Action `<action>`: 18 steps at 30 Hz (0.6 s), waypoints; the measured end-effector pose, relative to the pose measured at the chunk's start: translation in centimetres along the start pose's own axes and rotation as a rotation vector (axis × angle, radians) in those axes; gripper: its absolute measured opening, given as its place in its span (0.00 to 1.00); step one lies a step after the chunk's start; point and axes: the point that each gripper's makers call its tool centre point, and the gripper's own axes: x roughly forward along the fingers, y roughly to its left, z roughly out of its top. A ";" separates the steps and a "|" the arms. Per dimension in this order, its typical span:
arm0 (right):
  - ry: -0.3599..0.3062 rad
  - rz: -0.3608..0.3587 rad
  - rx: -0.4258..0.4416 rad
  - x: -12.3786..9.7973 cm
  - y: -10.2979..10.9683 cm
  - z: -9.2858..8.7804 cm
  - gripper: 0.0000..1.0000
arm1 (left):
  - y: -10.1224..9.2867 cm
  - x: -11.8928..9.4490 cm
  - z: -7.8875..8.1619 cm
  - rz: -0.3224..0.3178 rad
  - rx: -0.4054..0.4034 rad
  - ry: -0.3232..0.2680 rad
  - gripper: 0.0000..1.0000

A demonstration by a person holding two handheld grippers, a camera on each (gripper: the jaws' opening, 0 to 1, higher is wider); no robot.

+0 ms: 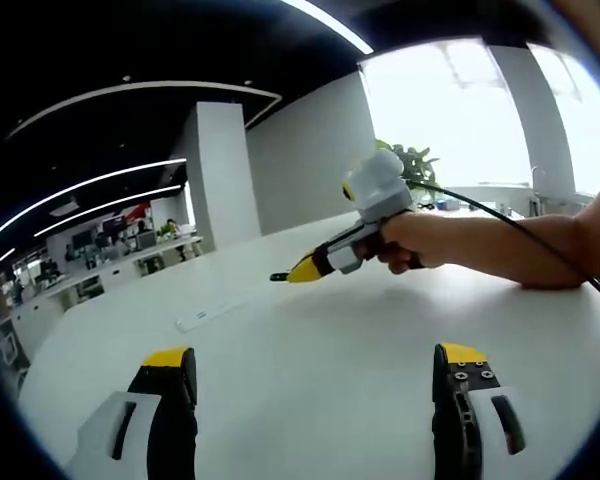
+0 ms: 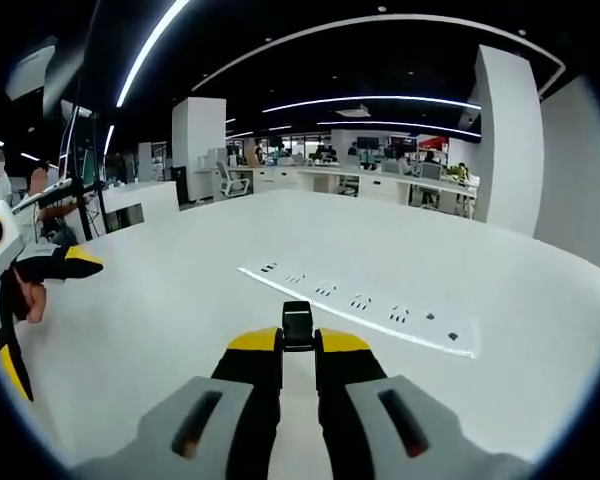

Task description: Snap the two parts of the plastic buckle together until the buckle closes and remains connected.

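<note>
**Two grippers over a white table, one buckle part in the right jaws**

White tabletop (image 1: 310,350) runs wide under both my hands, with an open office behind it: desks, a square white pillar (image 1: 223,170), long ceiling light strips.

Left gripper view. Count: one pair of my own jaws, one other gripper, one hand, one cable, one flat white strip. My left gripper (image 1: 315,375) stands with its two yellow-tipped black fingers (image 1: 170,375) well apart, nothing between them, bare table showing through the gap. Across the table my right gripper (image 1: 280,276) comes in from the right, held low and roughly level over the surface, its yellow nose pointing left. My right hand (image 1: 405,245) wraps its handle, forearm stretched along the table edge, a black cable (image 1: 520,230) trailing over the arm. Something small and dark sits at its tip; too small to name from here. The white strip (image 1: 208,315) lies flat between the two grippers.

Right gripper view. Count: one buckle part, one socket strip, one other gripper. My right gripper's (image 2: 298,350) fingers are drawn nearly together, clamped on a small black buckle piece (image 2: 297,326) that sticks up just past the yellow pads. Beyond it, apart from it, lies the long white socket strip (image 2: 360,300), flat on the table. My left gripper (image 2: 65,262) shows at the left edge, yellow tip pointing right.
</note>
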 end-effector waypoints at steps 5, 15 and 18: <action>0.005 -0.001 0.001 0.3 -0.1 -0.2 0.11 | 0.1 0.1 -0.3 0.000 -0.025 0.016 1.00; 0.016 -0.003 0.000 1.4 -0.3 0.0 0.11 | -0.6 -0.5 -0.5 0.008 -0.028 0.024 1.00; 0.019 -0.001 -0.001 1.9 -0.6 0.0 0.11 | -0.8 -0.6 -0.6 0.007 -0.027 0.025 1.00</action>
